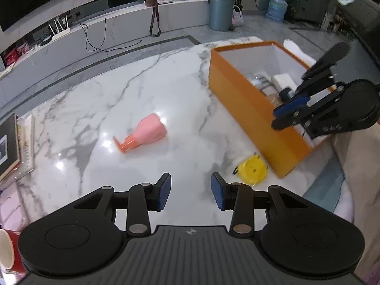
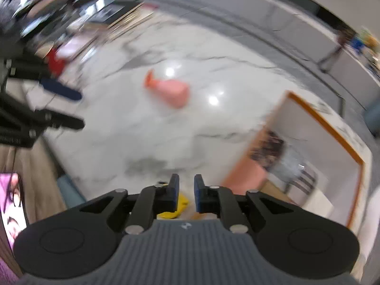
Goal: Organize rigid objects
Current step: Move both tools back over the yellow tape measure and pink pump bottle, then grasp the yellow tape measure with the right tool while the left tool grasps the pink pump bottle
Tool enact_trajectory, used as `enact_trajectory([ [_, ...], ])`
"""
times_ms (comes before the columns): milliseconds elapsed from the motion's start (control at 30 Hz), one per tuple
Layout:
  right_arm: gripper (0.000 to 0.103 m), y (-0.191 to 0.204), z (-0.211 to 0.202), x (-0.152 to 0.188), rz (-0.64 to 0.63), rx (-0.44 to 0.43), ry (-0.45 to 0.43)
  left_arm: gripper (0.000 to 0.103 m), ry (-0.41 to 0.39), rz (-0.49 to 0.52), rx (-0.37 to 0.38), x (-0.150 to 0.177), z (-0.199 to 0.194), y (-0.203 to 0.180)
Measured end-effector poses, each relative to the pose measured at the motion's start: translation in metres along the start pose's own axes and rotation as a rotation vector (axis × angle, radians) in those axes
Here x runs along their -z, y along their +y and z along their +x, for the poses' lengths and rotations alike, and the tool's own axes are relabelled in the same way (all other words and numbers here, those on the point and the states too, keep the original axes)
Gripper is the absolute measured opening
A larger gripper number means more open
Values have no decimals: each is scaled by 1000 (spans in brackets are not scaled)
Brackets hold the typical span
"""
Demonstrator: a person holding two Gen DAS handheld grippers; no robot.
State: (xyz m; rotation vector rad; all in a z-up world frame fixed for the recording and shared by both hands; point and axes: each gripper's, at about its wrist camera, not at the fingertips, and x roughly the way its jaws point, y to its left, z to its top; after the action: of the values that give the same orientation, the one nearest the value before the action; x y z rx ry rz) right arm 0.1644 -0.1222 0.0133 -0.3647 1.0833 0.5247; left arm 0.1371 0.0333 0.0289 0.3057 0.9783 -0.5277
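A pink spray bottle (image 1: 144, 133) with an orange nozzle lies on its side on the white marble table (image 1: 123, 90); it also shows blurred in the right wrist view (image 2: 172, 90). An orange box (image 1: 251, 104) with a white inside holds several items at the right; it shows in the right wrist view (image 2: 315, 142) too. A yellow round object (image 1: 253, 169) lies beside the box's near corner and peeks under my right gripper (image 2: 177, 207). My left gripper (image 1: 191, 191) is open and empty above the table. My right gripper (image 2: 186, 193) is nearly closed and empty; it hovers over the box's near edge (image 1: 285, 111).
Books and a framed picture (image 1: 11, 147) lie at the table's left edge. A red cup (image 1: 8, 249) stands at the near left. A grey bin (image 1: 220, 9) and a low white TV bench (image 1: 118, 26) stand beyond the table. Beige fabric (image 1: 365, 178) is at the right.
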Motion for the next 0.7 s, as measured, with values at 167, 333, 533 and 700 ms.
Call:
enact_trajectory([
  [167, 19, 29, 34, -8, -184, -18, 114, 47, 24, 28, -2, 12, 2, 7],
  [333, 39, 41, 64, -7, -337, -43, 235, 47, 53, 25, 0, 20, 16, 14],
  [533, 53, 52, 94, -3, -478, -33, 345, 47, 75, 36, 28, 28, 36, 15],
  [700, 55, 59, 116, -1, -566, -50, 420, 47, 91, 37, 36, 33, 48, 19],
])
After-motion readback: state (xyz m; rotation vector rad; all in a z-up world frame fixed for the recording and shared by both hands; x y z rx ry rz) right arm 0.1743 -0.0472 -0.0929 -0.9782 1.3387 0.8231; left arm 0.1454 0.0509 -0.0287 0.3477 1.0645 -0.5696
